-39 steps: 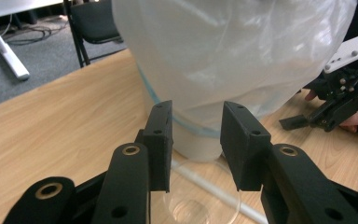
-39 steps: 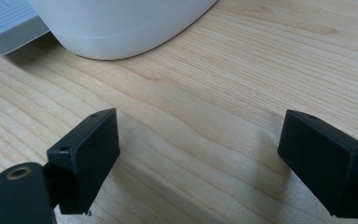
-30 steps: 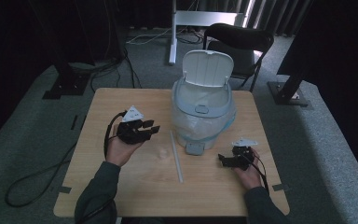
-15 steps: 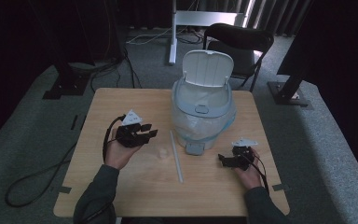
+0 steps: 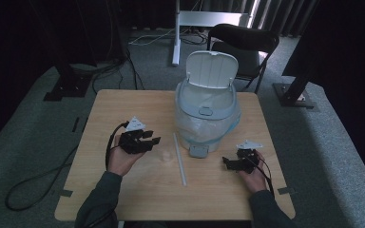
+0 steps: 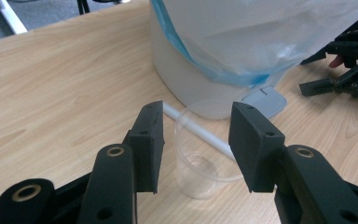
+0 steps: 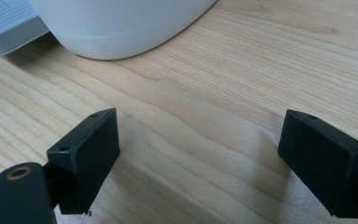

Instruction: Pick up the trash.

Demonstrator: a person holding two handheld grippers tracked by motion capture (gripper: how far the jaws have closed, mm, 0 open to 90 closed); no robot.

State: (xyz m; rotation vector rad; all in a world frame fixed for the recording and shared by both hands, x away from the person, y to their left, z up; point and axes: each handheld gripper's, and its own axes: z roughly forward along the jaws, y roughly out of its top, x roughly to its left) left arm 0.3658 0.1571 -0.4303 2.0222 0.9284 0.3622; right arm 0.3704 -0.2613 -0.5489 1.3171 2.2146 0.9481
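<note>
A clear plastic cup [image 6: 204, 163] stands upright on the wooden table [image 5: 123, 104], faint in the high view [image 5: 166, 155]. My left gripper [image 6: 196, 140] is low over the table with the cup between its jaws. The jaws have just been opening and the pads do not press on the cup. In the high view the left gripper [image 5: 152, 138] lies left of a white straw [image 5: 179, 159] that lies flat beside the cup. My right gripper [image 7: 198, 158] rests open near the table's right front [image 5: 226, 163], with bare wood between its jaws.
A white pedal bin [image 5: 206, 118] with a clear liner stands at the middle back of the table, its lid [image 5: 211, 69] up and its pedal [image 5: 198, 151] facing me. A chair [image 5: 244, 40] stands behind the table. Cables trail on the floor at left.
My left gripper has sunk toward the table and its jaws have spread wider around the cup. The right hand has not moved.
</note>
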